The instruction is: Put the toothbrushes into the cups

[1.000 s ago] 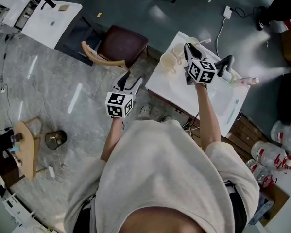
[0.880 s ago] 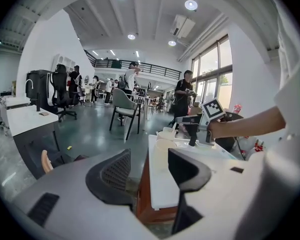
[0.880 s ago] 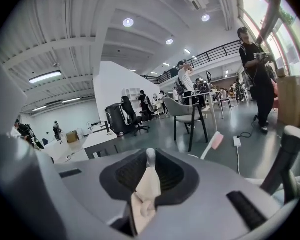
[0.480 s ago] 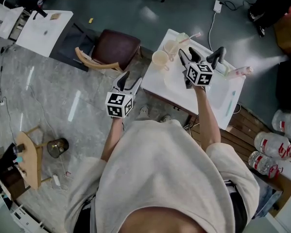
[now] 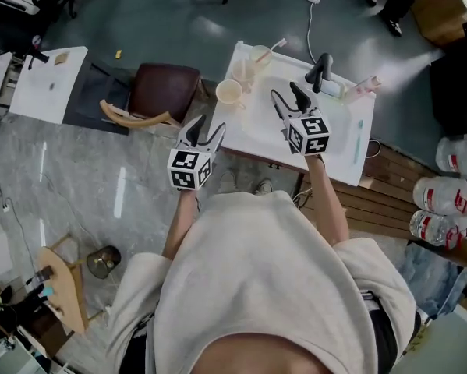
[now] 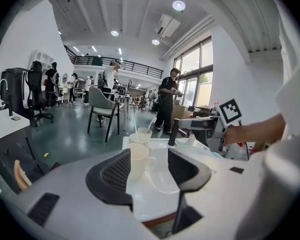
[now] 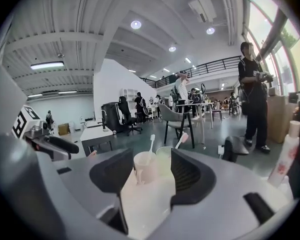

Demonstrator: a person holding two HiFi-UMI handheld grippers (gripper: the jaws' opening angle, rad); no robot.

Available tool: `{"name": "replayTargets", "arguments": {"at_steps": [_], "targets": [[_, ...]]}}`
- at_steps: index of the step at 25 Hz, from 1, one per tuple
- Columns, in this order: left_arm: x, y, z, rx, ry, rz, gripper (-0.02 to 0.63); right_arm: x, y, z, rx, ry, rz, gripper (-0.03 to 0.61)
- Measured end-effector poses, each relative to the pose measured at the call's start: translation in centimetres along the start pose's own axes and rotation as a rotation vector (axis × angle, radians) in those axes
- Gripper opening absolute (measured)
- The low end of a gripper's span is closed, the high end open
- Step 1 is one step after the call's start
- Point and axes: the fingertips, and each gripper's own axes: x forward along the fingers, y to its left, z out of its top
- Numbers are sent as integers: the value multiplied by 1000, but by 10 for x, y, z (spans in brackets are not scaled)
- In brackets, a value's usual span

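2 toothbrushes (image 7: 150,143) are seen standing in 2 cups (image 7: 145,167) at the far corner of the white table (image 5: 336,140). The right gripper (image 5: 284,93) has just been opened, with nothing between its jaws. The left gripper (image 5: 207,128) is also spread and empty.

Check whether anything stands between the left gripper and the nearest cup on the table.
Nothing visible does. The left gripper has its fingers apart, and the nearest cup shows straight ahead between them, standing on the white table. Only bare tabletop lies on the gripper's side of it.
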Motion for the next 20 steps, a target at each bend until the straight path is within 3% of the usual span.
{"name": "replayTargets", "arguments": {"at_steps": [12,20], "targets": [[67,-94,10,102,37,-244,232,-137,-57,-20,60,-51,-281,215],[94,-155,12,144,47,-356,230,-212,-83,-52,109,-29,-427,210]]}}
